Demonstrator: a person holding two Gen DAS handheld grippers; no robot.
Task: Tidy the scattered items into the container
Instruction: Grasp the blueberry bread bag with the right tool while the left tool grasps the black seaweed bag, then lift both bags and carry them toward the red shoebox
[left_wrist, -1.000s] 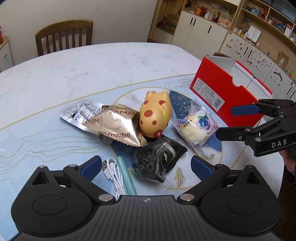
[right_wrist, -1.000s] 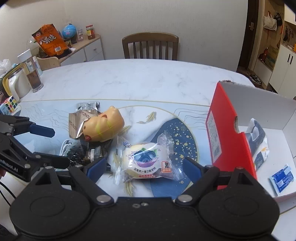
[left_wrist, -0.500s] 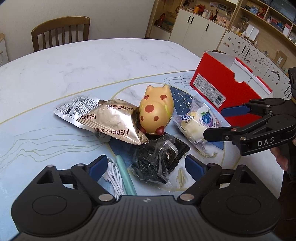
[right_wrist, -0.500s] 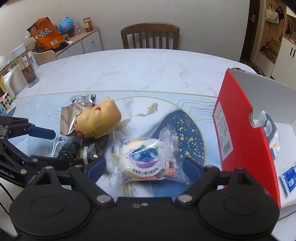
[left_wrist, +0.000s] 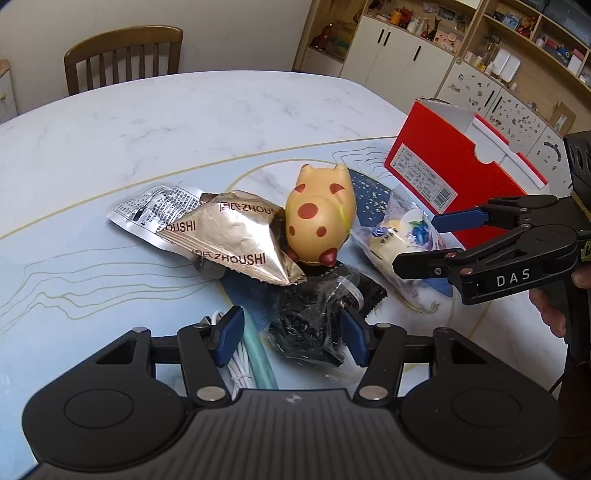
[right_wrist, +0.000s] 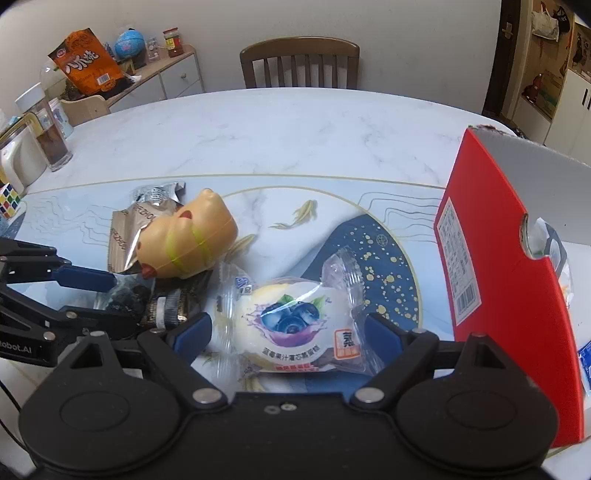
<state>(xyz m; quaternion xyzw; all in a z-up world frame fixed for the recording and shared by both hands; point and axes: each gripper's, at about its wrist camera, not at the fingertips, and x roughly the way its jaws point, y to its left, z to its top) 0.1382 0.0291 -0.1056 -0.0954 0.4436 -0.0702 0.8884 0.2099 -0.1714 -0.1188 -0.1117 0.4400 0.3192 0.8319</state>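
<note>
The right gripper (right_wrist: 288, 332) is sitting open, one finger on each side of the blueberry cake packet (right_wrist: 295, 321), probably getting ready to squeeze it. The left gripper (left_wrist: 291, 332) is open too, its fingers reaching around the black snack bag (left_wrist: 317, 314). Both are lying on the table (left_wrist: 166, 122) in a pile with the spotted toy pig (left_wrist: 319, 218) and the gold snack bag (left_wrist: 229, 236). The red shoe box (right_wrist: 509, 280) is standing close by, already holding a few small packets.
</note>
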